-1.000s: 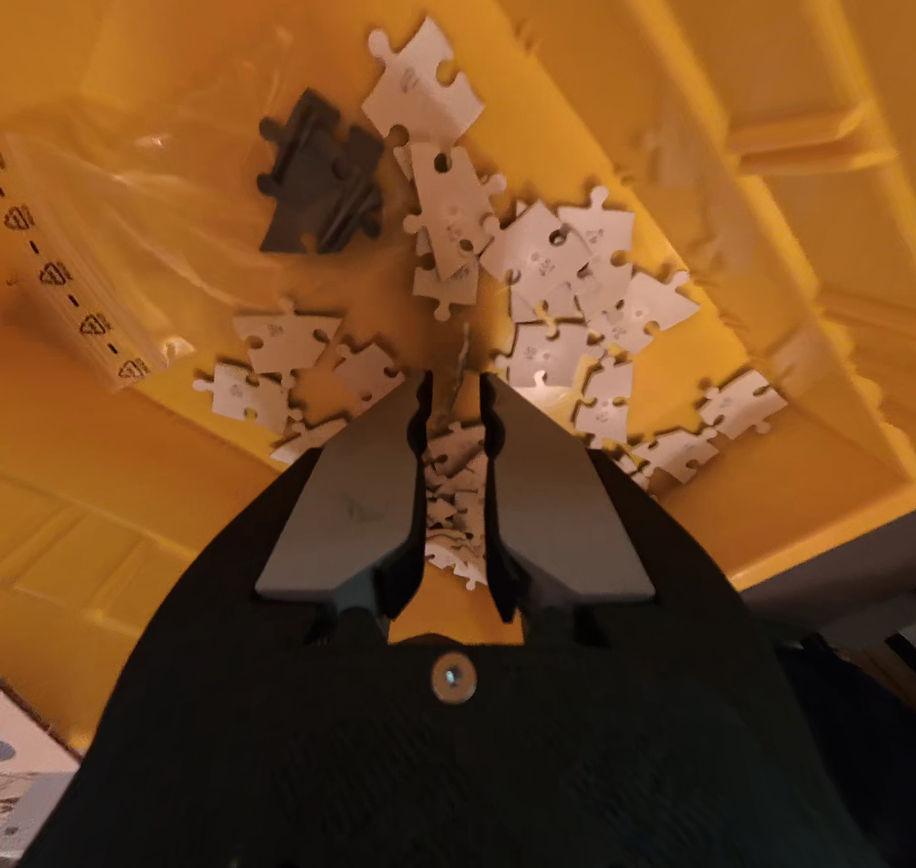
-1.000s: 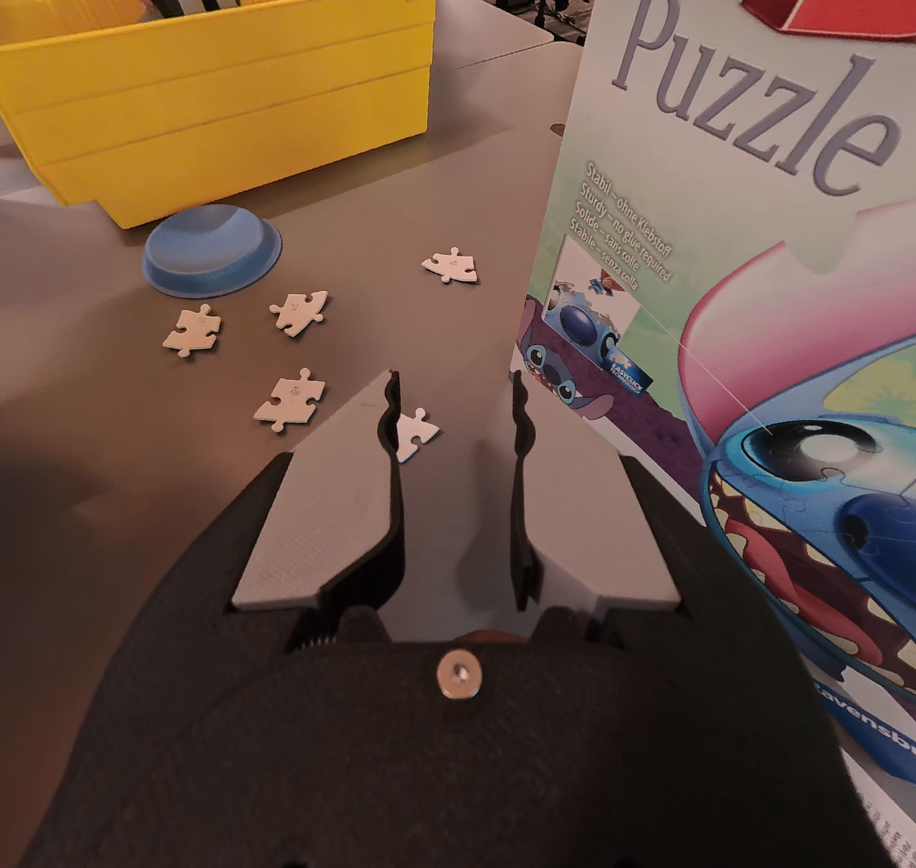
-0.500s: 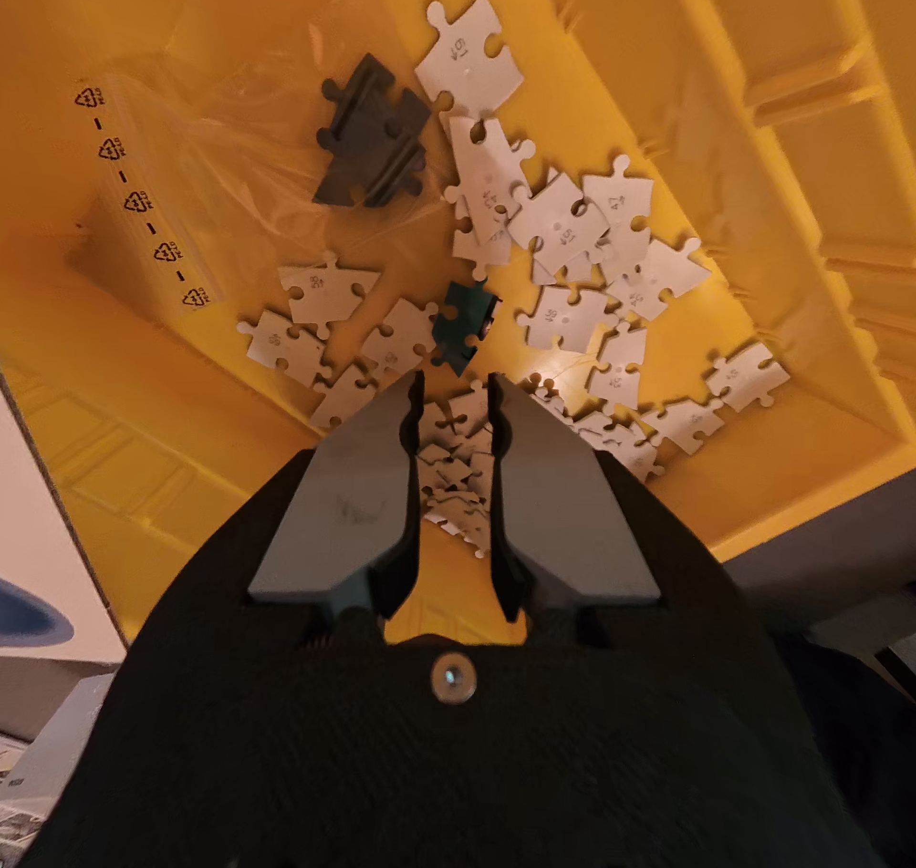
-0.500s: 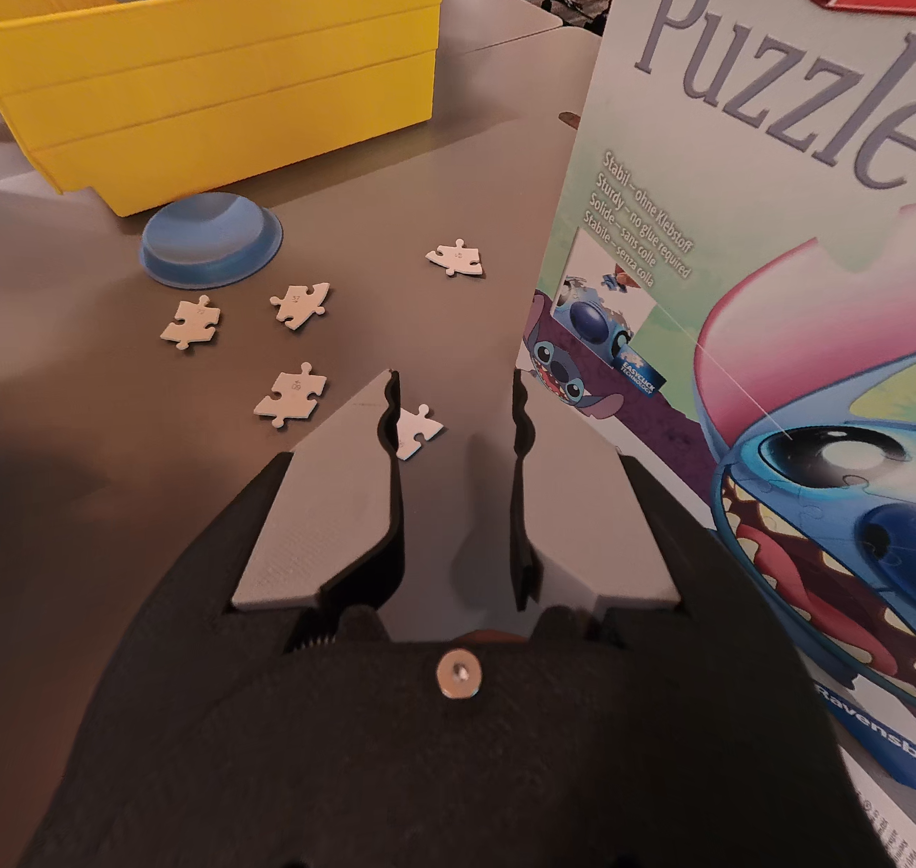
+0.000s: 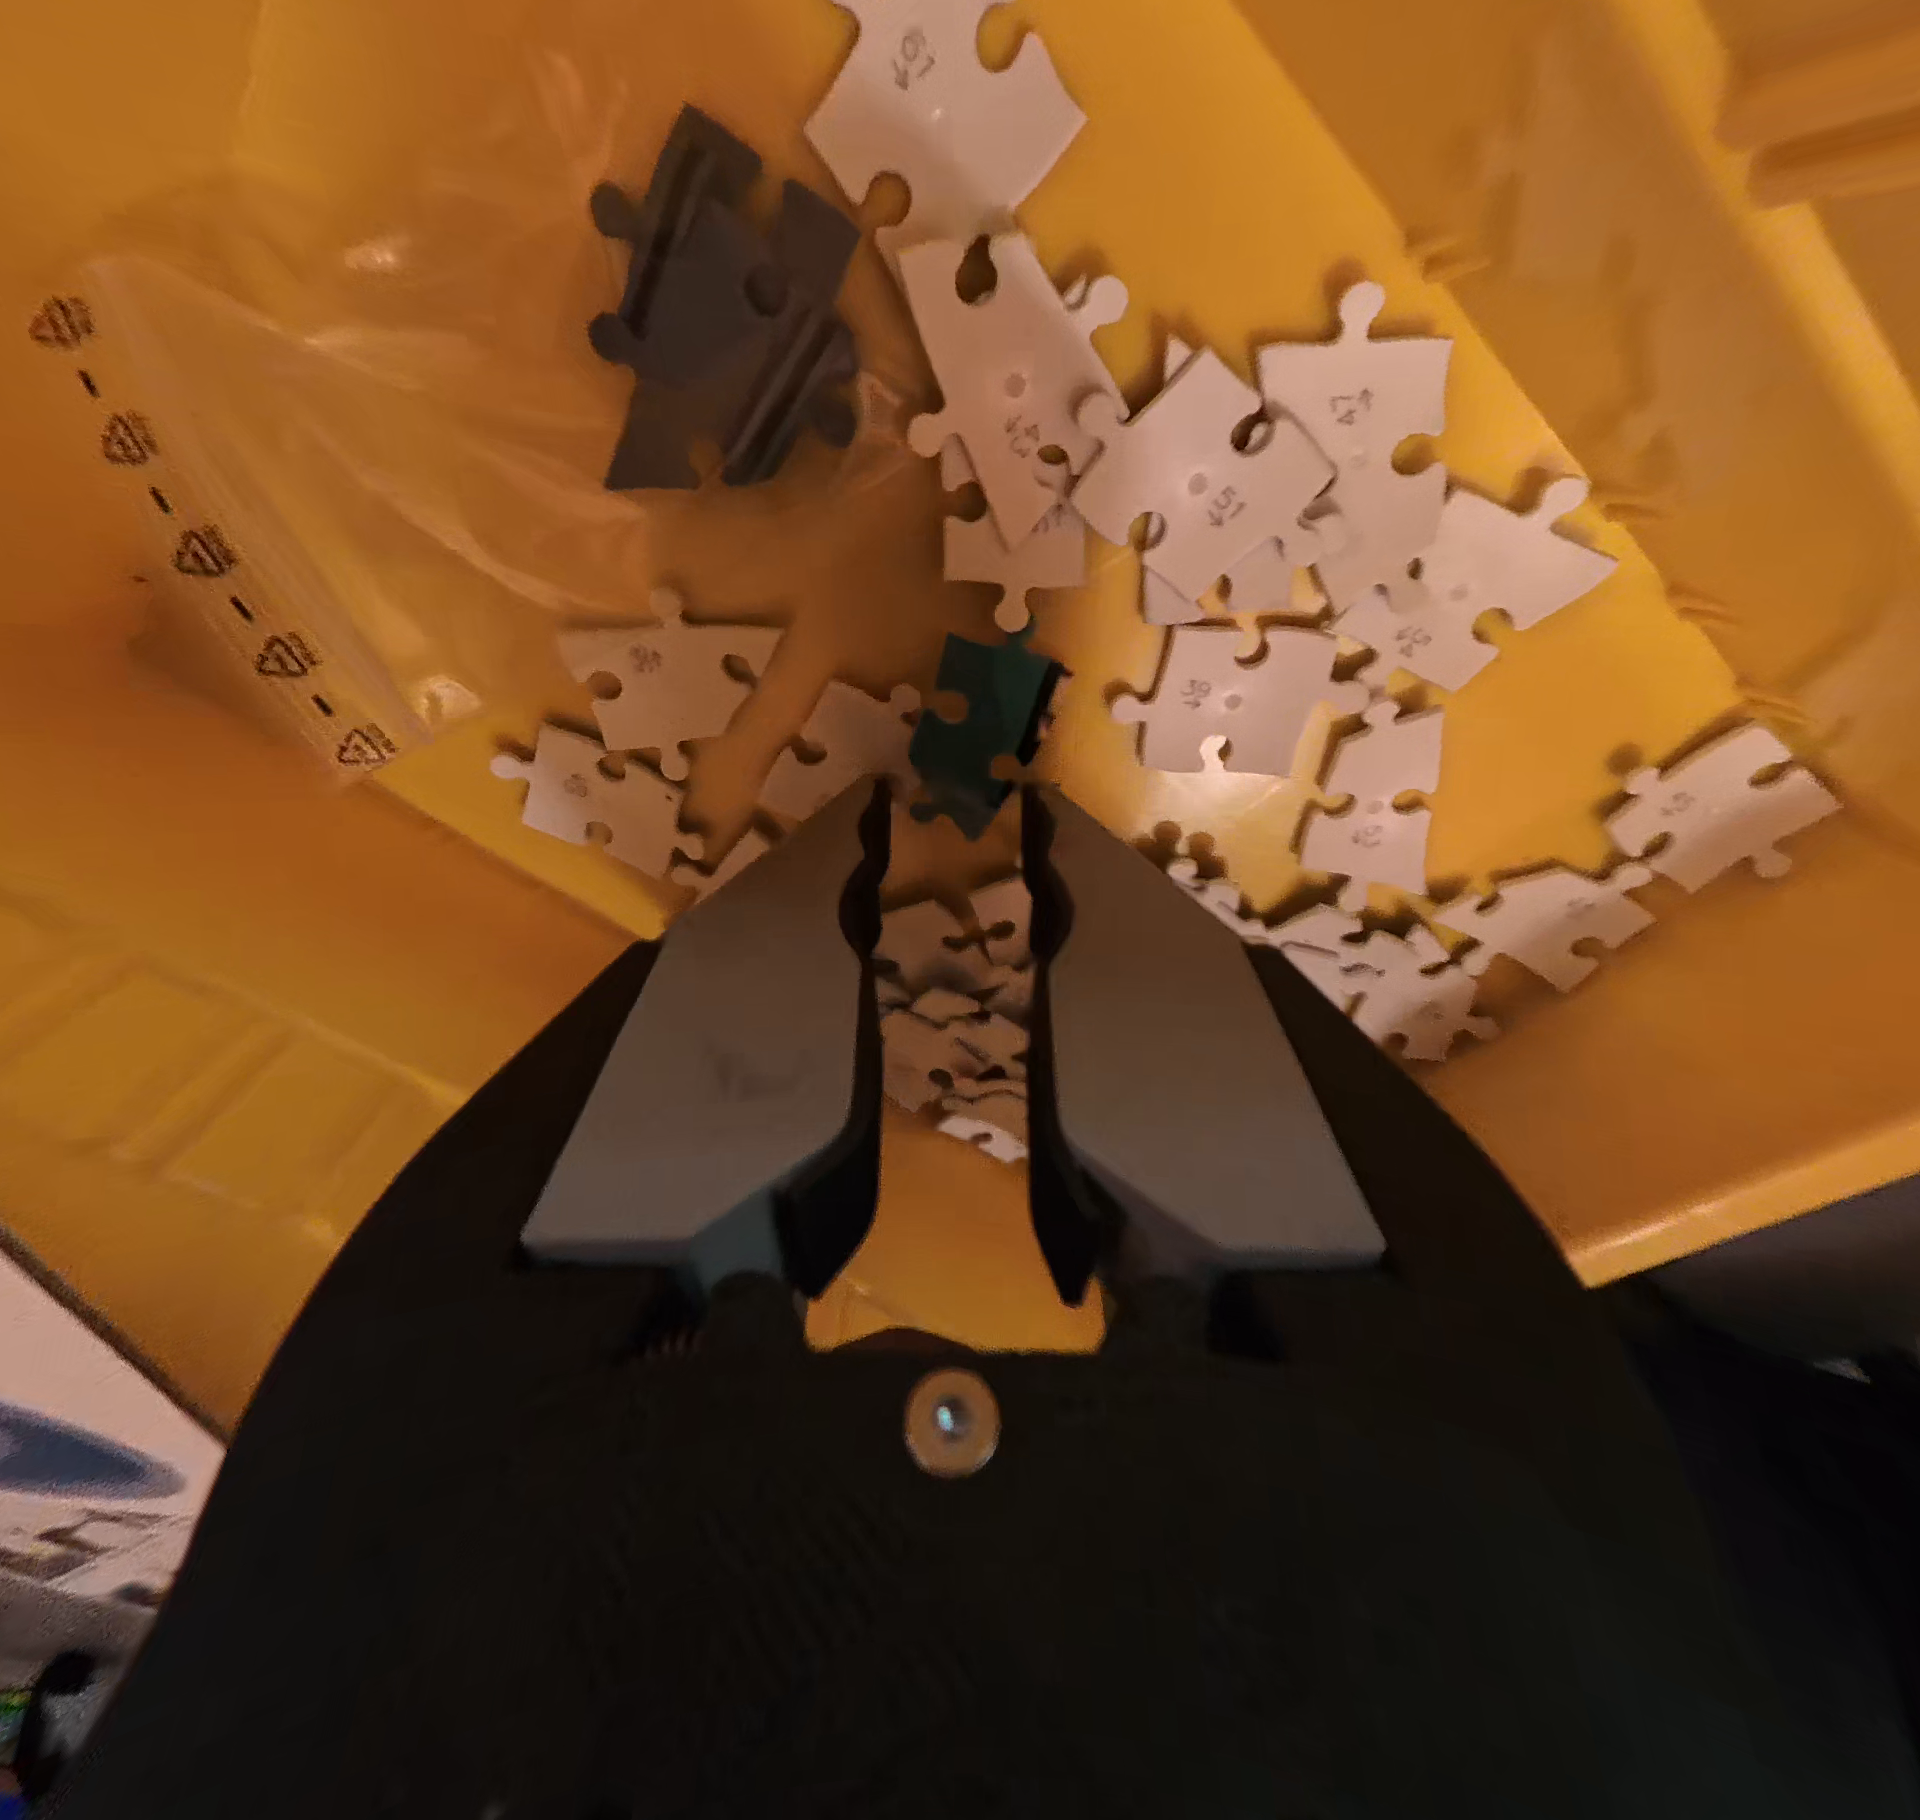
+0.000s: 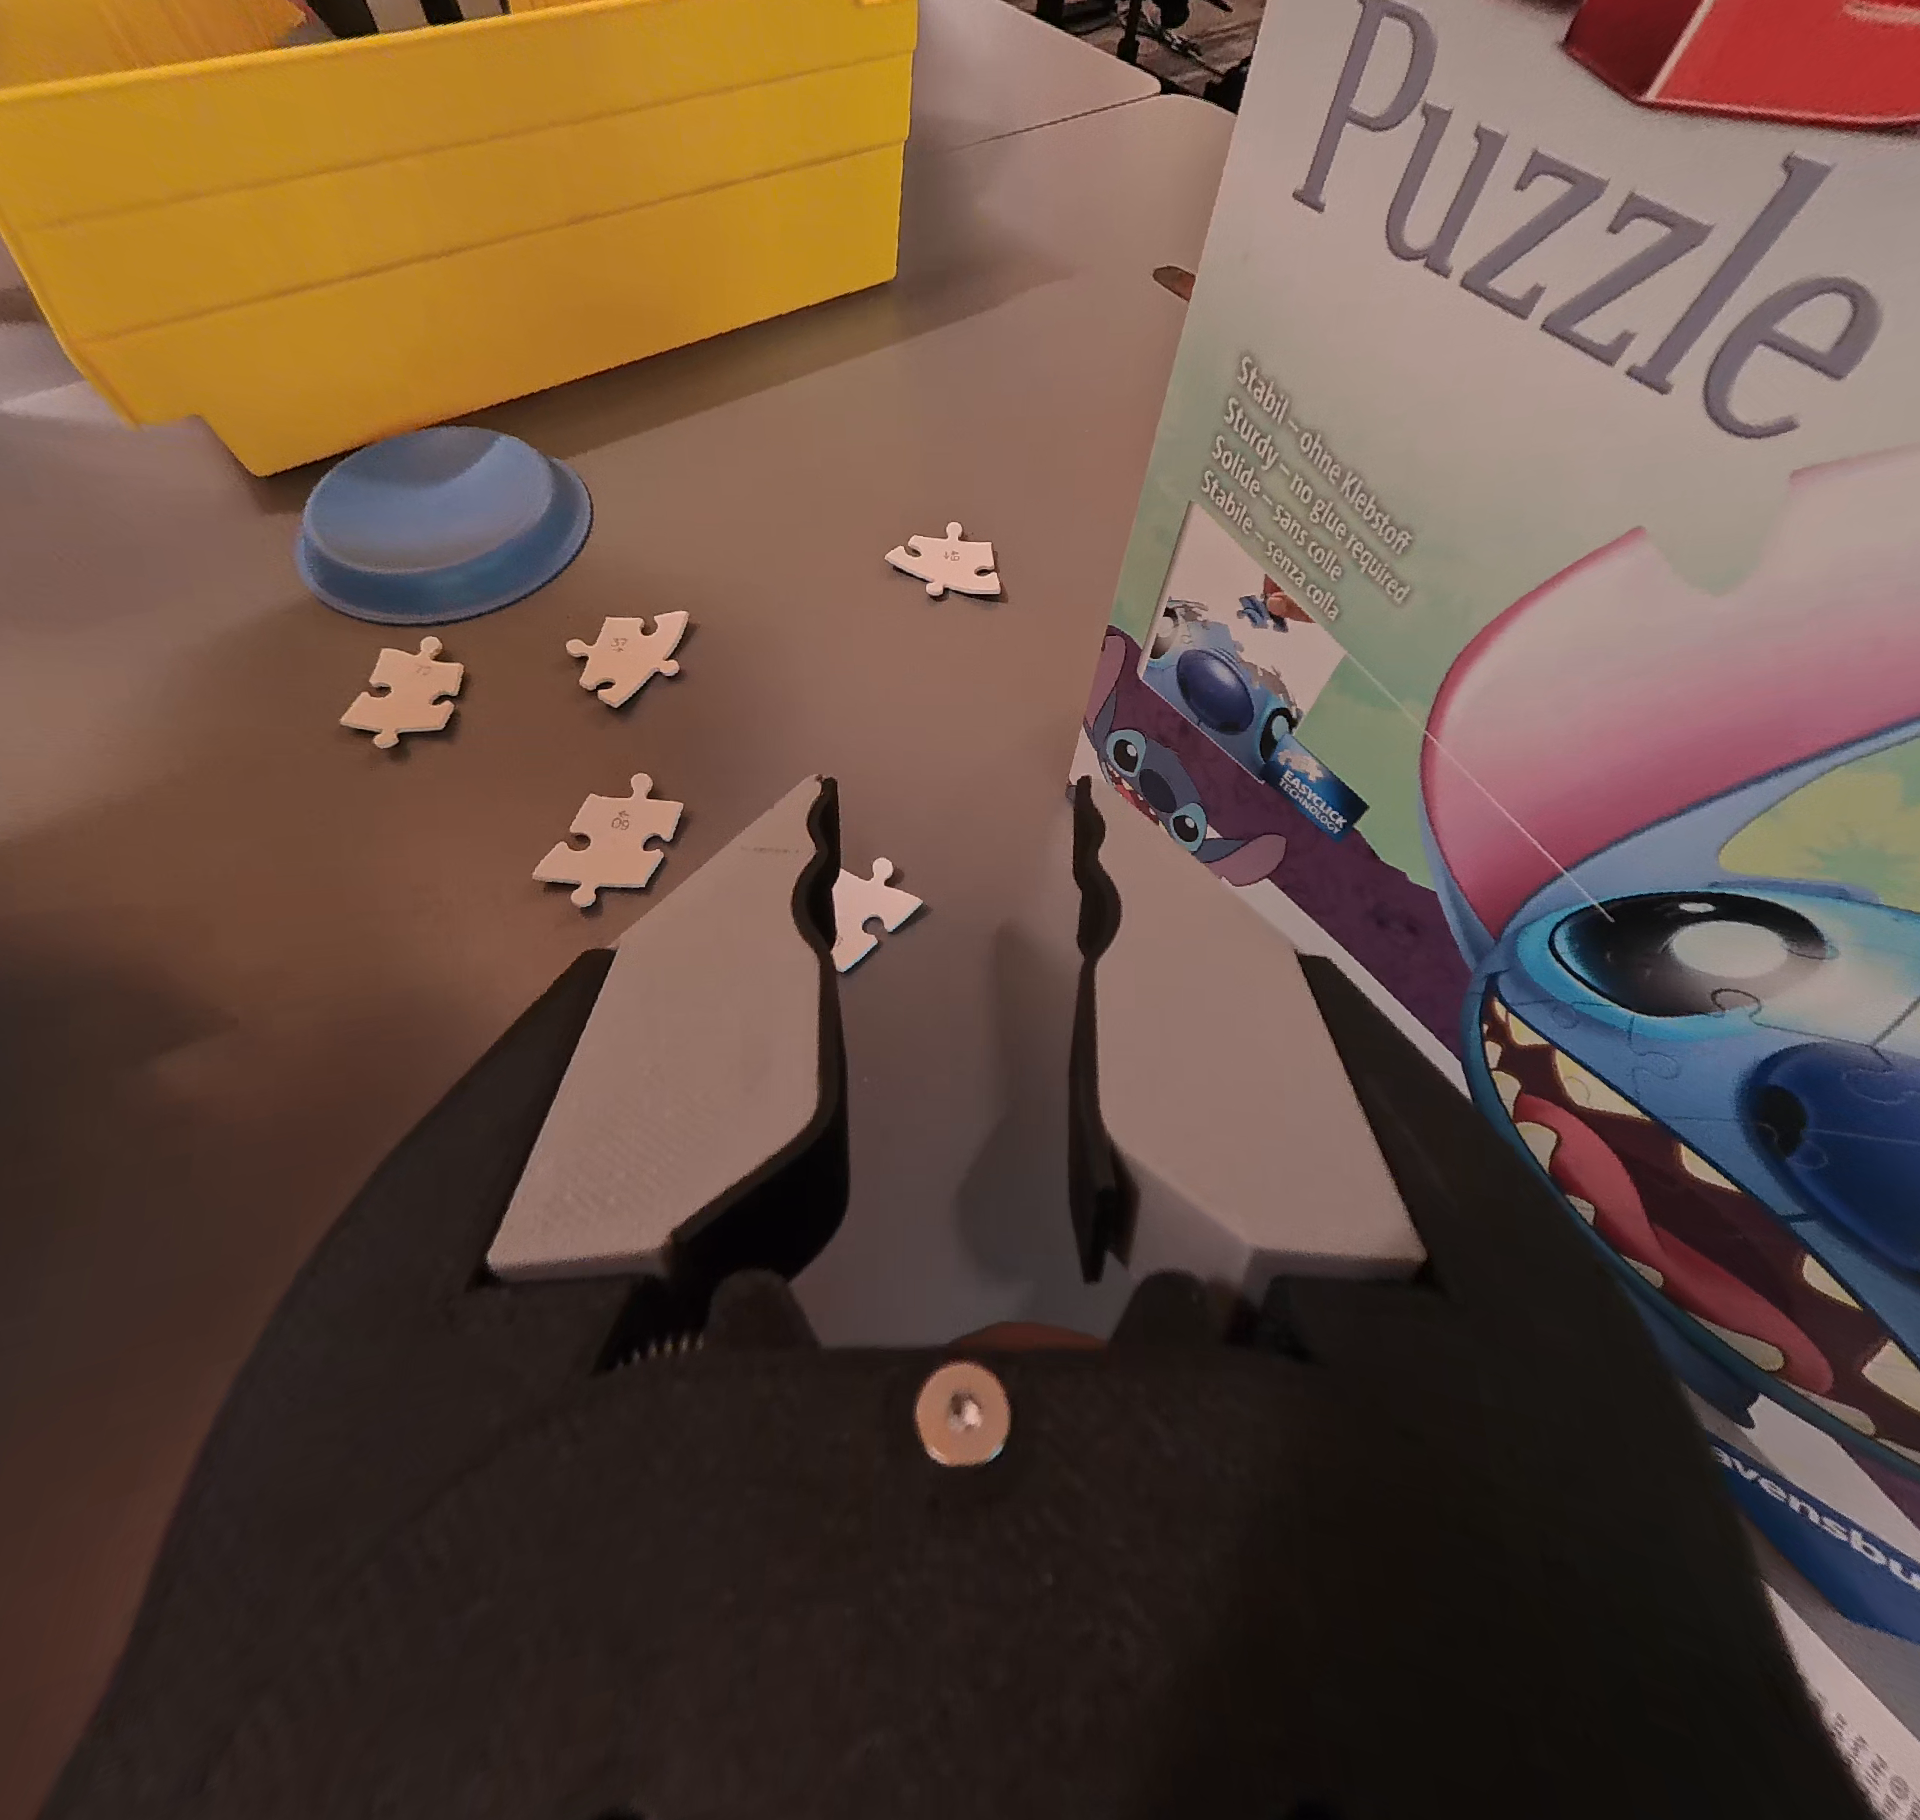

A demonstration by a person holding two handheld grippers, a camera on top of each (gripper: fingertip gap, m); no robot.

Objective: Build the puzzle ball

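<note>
The left gripper [image 5: 951,799] hangs in the yellow bin [image 5: 1507,1095], jaws slightly apart and empty, tips just short of a teal piece [image 5: 977,721] amid overlapping white pieces [image 5: 1210,503]; closing here could pinch two at once, or flick the teal one under its neighbours; a clear bag [image 5: 312,440] and dark pieces [image 5: 727,305] lie beyond. The right gripper [image 6: 951,814] waits above the table [image 6: 208,939], jaws wide and empty; five pieces [image 6: 613,835], one blue stand [image 6: 447,523], one box [image 6: 1558,523].
</note>
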